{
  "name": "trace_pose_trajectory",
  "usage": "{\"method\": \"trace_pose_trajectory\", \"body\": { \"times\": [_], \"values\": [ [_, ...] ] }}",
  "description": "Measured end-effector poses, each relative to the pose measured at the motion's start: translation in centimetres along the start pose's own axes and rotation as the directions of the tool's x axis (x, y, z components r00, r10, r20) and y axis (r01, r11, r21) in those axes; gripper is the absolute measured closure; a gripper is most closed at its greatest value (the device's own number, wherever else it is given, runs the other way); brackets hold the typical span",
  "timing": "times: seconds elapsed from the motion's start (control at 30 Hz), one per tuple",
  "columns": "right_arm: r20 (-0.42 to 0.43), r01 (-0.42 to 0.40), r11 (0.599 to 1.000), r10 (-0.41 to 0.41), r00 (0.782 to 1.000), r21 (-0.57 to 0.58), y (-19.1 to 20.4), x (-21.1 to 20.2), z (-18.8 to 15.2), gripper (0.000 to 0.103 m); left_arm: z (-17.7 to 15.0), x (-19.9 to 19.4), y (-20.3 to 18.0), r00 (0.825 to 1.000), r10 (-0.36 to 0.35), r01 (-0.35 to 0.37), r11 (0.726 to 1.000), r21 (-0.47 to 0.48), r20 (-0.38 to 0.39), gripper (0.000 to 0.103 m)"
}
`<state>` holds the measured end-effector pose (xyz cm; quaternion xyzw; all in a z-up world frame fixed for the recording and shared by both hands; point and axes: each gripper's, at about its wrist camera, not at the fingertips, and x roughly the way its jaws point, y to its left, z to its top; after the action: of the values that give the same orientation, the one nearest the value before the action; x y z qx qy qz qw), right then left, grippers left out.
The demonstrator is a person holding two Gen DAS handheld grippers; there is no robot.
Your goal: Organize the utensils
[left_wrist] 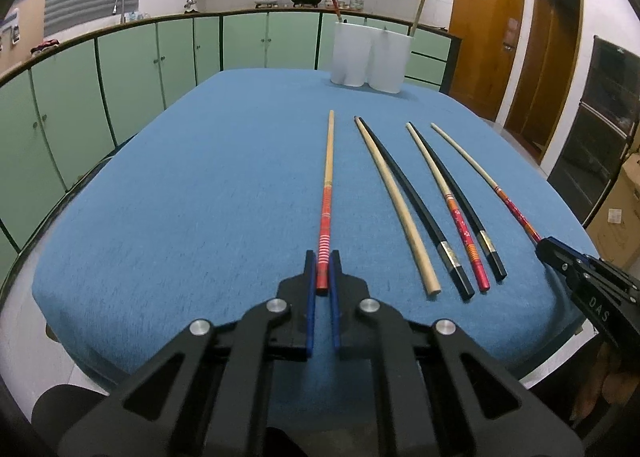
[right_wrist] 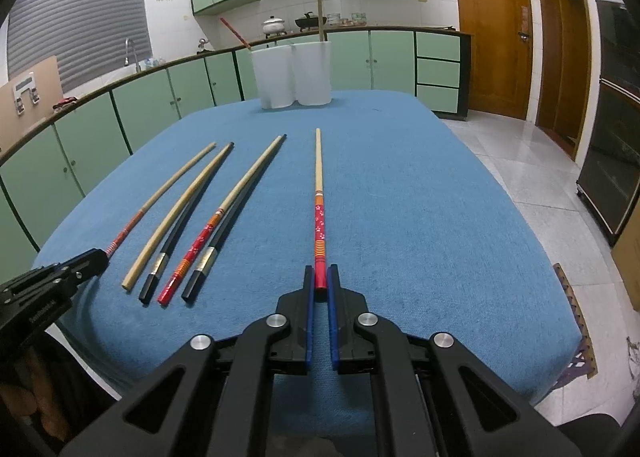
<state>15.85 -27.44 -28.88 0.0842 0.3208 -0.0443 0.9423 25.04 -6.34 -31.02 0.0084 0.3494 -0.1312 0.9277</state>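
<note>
On the blue cloth-covered table point(left_wrist: 200, 185), the left gripper point(left_wrist: 323, 263) is clenched on the near end of a pale wooden chopstick with red-and-white striped handle point(left_wrist: 327, 193), the leftmost of the row. Right of it lie a plain beige wooden chopstick point(left_wrist: 396, 205), a black chopstick with a gold band point(left_wrist: 416, 201), a chopstick with red flowered handle point(left_wrist: 448, 201) and a second black chopstick point(left_wrist: 460, 201), side by side. Rightmost, the right gripper point(right_wrist: 319, 277) grasps the near end of another red flowered chopstick point(right_wrist: 319, 193). At the far edge stands a white two-part plastic holder point(left_wrist: 370, 57) with two chopsticks leaning out of it
</note>
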Motion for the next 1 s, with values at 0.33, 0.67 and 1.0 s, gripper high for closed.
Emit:
{"method": "trace_pose_trajectory", "body": {
  "times": [0.33,0.67,1.0],
  "values": [
    [-0.006,-0.003,1.000,0.003,1.000,-0.009,0.0,-0.1,-0.1,0.096,0.2,0.3,0.0,0.999,-0.041,0.041,0.999,0.012,-0.001,0.084],
    [0.016,-0.045,0.999,0.045,0.999,0.003,0.4,-2.3,1.2,0.097,1.0,-1.7,0.3,0.995,-0.097,0.097,0.995,-0.017,0.014,0.098],
    [0.131,-0.066,0.998,0.066,0.989,-0.010,0.4,-7.3,5.9,0.097,5.3,-6.8,0.8,0.988,-0.115,0.120,0.992,-0.044,0.100,0.098]
  ]
}}
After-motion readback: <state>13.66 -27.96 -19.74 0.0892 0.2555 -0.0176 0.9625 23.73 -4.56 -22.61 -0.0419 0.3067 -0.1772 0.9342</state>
